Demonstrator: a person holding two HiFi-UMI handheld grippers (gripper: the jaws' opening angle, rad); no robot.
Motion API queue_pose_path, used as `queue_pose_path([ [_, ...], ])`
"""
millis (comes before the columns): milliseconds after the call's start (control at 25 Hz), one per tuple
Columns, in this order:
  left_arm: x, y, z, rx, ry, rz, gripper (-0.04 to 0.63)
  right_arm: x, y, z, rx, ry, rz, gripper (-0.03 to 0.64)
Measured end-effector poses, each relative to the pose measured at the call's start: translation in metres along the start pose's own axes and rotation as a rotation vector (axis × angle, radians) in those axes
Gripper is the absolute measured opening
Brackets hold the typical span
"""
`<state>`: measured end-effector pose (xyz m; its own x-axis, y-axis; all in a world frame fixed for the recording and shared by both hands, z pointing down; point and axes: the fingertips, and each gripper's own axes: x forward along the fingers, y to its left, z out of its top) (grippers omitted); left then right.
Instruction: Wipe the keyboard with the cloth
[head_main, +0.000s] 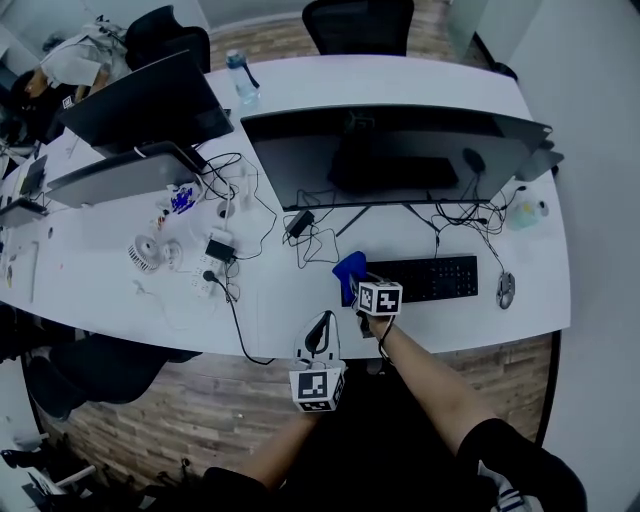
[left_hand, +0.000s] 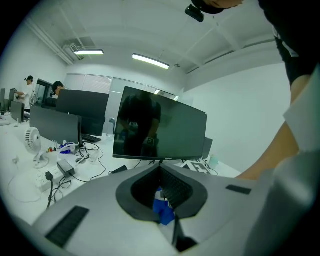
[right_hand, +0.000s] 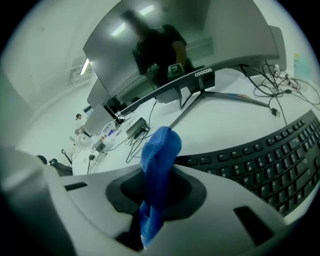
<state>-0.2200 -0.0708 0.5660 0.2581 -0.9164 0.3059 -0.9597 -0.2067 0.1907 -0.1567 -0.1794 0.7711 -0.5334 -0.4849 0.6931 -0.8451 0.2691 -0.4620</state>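
While your head view lays out the whole desk (head_main: 300, 320), with the black keyboard (head_main: 436, 278) in front of the big monitor (head_main: 390, 150) and a mouse (head_main: 506, 290) just off its right end, only the right gripper view shows the grasp itself. Your right gripper (right_hand: 158, 197) is clenched on the blue cloth (right_hand: 160, 150), its jaws pinching the lower part. The cloth is fluffy, bunched into a thick fold that rises out of the jaws, its rounded top at the keyboard's left end. The keyboard lies flat, long axis running left to right along the desk's front edge, parallel to the monitor. Your left gripper (head_main: 321, 325) hangs near that front edge, just left of the right one. Its own view shows the jaws closed together with nothing held, and a bit of blue visible beyond them
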Motion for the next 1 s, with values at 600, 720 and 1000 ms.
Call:
queue_pose_path([
  [600, -0.010, -0.007, -0.011, 0.079, 0.045, 0.062, 0.005, 0.012, -0.001, -0.002, -0.063, 0.026, 0.011, 0.071],
  [720, -0.002, -0.011, -0.010, 0.077, 0.058, 0.097, 0.005, 0.013, -0.008, 0.000, -0.071, 0.038, 0.015, 0.072],
  [1000, 0.013, -0.026, -0.005, 0.095, 0.076, 0.081, 0.005, 0.006, -0.027, 0.005, -0.012, 0.012, 0.002, 0.074],
])
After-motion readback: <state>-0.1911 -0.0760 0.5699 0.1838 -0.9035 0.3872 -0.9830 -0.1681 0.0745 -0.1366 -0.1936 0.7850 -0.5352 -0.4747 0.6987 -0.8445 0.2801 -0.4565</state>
